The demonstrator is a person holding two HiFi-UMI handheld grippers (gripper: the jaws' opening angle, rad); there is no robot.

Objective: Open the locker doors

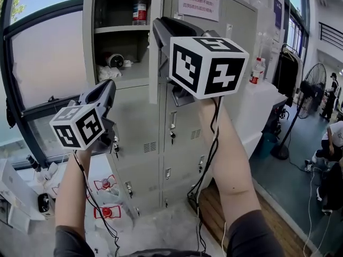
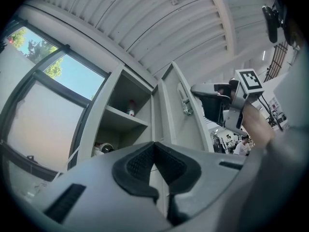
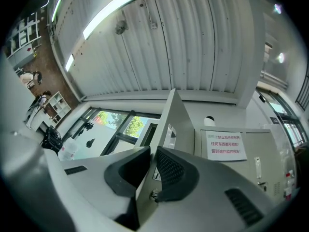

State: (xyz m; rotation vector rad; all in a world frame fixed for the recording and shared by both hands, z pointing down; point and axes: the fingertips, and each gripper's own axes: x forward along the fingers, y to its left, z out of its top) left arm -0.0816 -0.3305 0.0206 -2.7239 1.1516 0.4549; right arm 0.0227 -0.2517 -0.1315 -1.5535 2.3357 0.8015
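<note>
Grey steel lockers (image 1: 144,122), noted beside a large window. Found the top-left locker door (image 1: 155,63) swung out, edge-on in the head view, with the compartment behind it open. Saw the right gripper (image 1: 161,28) raised at that door's free edge, its fingers (image 3: 171,170) clamped on the sheet metal, one on each face. Logged the left gripper (image 1: 107,90) lower, in front of the closed doors, fingers (image 2: 137,166) pressed together with nothing between them. Spotted a red-labelled bottle (image 1: 139,12) on the upper shelf inside. Noted a paper notice (image 1: 198,1) with red print on the neighbouring closed door. Counted several lower doors shut.
</note>
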